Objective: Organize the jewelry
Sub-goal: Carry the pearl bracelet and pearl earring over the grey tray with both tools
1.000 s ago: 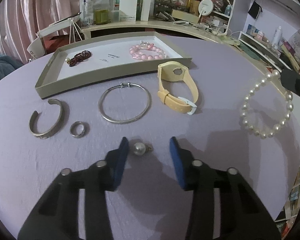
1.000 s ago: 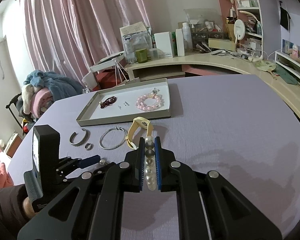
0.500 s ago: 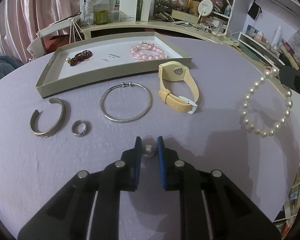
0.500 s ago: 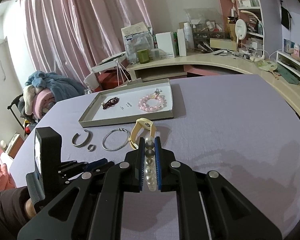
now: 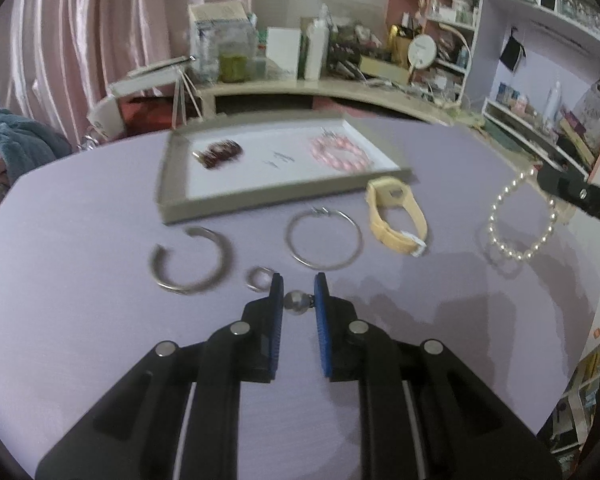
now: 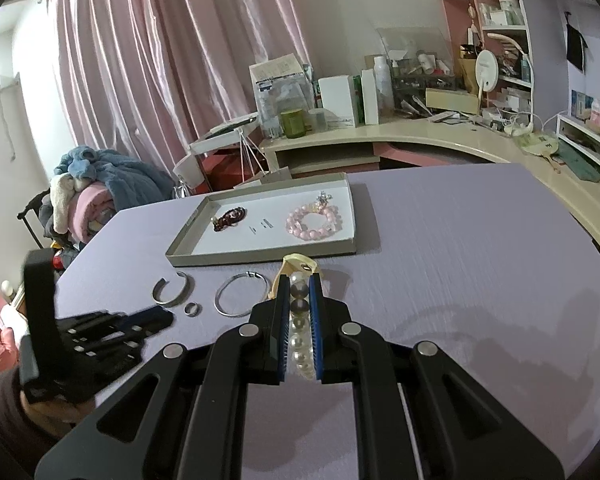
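My left gripper (image 5: 298,284) is shut on a small pearl earring (image 5: 296,302) and holds it above the purple tablecloth. Just beyond it lie a silver ring (image 5: 260,278), an open silver cuff (image 5: 192,260), a thin silver bangle (image 5: 324,240) and a yellow watch (image 5: 396,216). My right gripper (image 6: 299,282) is shut on a white pearl bracelet (image 6: 299,344), which hangs as a loop (image 5: 520,256) over the table's right side. The grey tray (image 5: 260,204) behind holds a pink bead bracelet (image 5: 340,156) and a dark red one (image 5: 220,152).
A curved beige desk (image 6: 440,136) crowded with boxes and bottles runs behind the table, with shelves (image 5: 540,120) at the right. Pink curtains and a pile of blankets (image 6: 100,188) are at the left. A sleeved hand (image 6: 16,412) holds the left gripper.
The left gripper's jaws closed on the pearl earring, then lifted it off the cloth and moved it towards the ring and the tray. The right gripper kept still with the pearl bracelet.
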A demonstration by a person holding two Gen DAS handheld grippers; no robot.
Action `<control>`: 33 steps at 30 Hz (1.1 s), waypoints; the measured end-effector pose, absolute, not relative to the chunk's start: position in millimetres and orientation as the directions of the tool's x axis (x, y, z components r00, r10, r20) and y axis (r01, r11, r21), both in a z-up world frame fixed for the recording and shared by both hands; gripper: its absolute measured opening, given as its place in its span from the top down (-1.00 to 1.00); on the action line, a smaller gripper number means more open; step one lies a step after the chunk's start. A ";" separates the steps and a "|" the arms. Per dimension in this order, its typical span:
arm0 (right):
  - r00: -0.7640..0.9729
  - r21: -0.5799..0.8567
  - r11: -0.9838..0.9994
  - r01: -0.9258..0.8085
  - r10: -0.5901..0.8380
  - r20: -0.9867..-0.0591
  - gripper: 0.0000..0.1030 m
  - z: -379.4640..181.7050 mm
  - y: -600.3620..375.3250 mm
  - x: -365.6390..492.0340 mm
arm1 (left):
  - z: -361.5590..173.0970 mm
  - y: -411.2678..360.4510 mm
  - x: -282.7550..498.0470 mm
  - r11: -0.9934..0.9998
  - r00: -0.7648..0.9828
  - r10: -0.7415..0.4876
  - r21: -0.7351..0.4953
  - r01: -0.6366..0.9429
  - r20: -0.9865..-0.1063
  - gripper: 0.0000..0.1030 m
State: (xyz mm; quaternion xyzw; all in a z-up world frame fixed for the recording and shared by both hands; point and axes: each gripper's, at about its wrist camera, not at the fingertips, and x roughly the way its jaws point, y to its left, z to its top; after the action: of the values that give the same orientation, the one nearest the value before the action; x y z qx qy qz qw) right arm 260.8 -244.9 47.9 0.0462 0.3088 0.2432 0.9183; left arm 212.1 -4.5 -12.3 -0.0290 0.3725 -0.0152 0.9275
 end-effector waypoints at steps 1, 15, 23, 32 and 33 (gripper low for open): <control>0.692 0.233 0.877 -0.421 0.476 -0.542 0.81 49.7 -243.2 261.1 | -7.2 1.0 209.0 0.998 0.731 -0.042 -0.063 -0.001 -0.681 0.69; 0.703 0.210 0.862 -0.461 0.499 -0.506 0.81 71.9 -214.5 272.6 | 41.8 54.6 188.8 0.992 0.806 0.029 -0.081 -0.095 -0.591 0.69; 0.728 0.196 0.874 -0.444 0.479 -0.490 0.81 85.3 -200.5 299.4 | 44.9 62.0 188.4 0.992 0.813 0.033 -0.079 -0.097 -0.582 0.69; 0.687 0.208 0.873 -0.441 0.478 -0.548 0.81 76.7 -163.8 360.1 | 53.4 80.5 204.2 0.989 0.816 0.044 -0.089 -0.116 -0.576 0.69; 0.672 0.212 0.869 -0.447 0.483 -0.562 0.81 72.7 -155.9 368.3 | 54.3 82.1 207.6 0.989 0.816 0.046 -0.089 -0.118 -0.577 0.69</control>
State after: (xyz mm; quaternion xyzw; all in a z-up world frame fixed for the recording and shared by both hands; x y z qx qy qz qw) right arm 368.3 -155.9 72.7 0.0280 0.3154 0.2545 0.9138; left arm 207.6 82.1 54.3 -0.0605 0.3005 0.0431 0.9509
